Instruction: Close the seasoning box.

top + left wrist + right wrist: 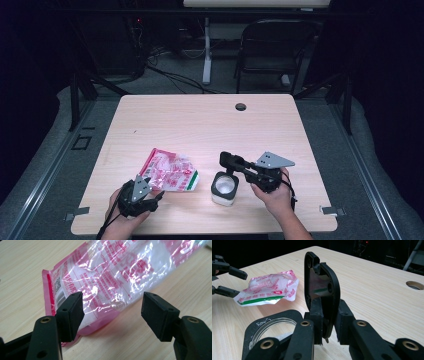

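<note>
— High view first: where did the two grippers sit?

— Both were low on the wooden table (200,120). The left gripper (156,196) was at about seven o'clock, held in the person's left hand (120,220). The right gripper (239,165) was at about five o'clock in the right hand (275,197), reaching toward ten o'clock.

— And the pink bag?

— The crinkled pink and clear plastic bag (170,172) lay flat just left of the table's middle, at one o'clock from the left gripper and just beside its tips. In the left gripper view the bag (112,277) stretched away toward one o'clock, its sealed pink edge and barcode nearest the left pad.

— Were those tongs pinching it?

— No. The left gripper (112,312) had its jaws spread wide, with the bag's near corner lying between and beyond them. I could not tell whether the left pad touched the plastic.

— The right tongs?

— In the right gripper view the right gripper (328,322) was pressed onto a black flip lid (322,290), which stood upright between the pads. That lid belonged to a white container with a black rim (225,187), standing just right of the bag. Its round opening (272,327) showed at eight o'clock from the jaws.
</note>
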The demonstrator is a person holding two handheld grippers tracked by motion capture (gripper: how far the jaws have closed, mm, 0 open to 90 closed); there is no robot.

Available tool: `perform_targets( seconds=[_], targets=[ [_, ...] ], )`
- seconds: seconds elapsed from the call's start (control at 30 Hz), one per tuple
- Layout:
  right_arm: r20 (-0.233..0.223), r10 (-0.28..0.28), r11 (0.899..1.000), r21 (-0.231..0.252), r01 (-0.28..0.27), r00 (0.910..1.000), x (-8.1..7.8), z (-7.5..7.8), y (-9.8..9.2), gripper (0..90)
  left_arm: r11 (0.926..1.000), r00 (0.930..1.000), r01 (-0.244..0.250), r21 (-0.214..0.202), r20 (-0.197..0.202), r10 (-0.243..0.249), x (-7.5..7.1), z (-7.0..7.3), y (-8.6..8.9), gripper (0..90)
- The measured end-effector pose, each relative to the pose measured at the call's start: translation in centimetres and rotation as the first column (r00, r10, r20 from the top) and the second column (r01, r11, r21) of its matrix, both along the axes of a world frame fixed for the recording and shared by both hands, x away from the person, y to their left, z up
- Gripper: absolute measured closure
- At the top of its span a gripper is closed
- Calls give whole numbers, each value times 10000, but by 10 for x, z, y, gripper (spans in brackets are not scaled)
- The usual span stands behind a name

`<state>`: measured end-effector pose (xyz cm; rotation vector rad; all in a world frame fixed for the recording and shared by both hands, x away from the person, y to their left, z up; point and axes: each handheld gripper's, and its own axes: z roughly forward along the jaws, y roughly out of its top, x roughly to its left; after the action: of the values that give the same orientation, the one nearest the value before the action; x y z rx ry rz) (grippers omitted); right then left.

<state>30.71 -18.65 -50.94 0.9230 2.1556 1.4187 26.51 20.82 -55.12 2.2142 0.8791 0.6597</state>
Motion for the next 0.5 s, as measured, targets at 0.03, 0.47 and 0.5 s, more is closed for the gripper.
perform_targets(
  seconds=[0.03, 0.47, 0.5],
  targets=[
    [-1, 4, 10000, -28, -4, 10000, 0, 0, 0, 789, 10000, 10000, 13, -17, 27, -13, 0, 0, 0, 347],
    [181, 151, 9997, -197, -148, 9997, -4, 1, 1, 805, 10000, 9999, -5, -41, 110, 5, 0, 2, 2, 347],
    [196, 151, 9996, -249, -146, 9997, -4, 2, 1, 806, 10000, 9999, -17, -66, 113, 17, 0, 2, 2, 347]
  ],
)
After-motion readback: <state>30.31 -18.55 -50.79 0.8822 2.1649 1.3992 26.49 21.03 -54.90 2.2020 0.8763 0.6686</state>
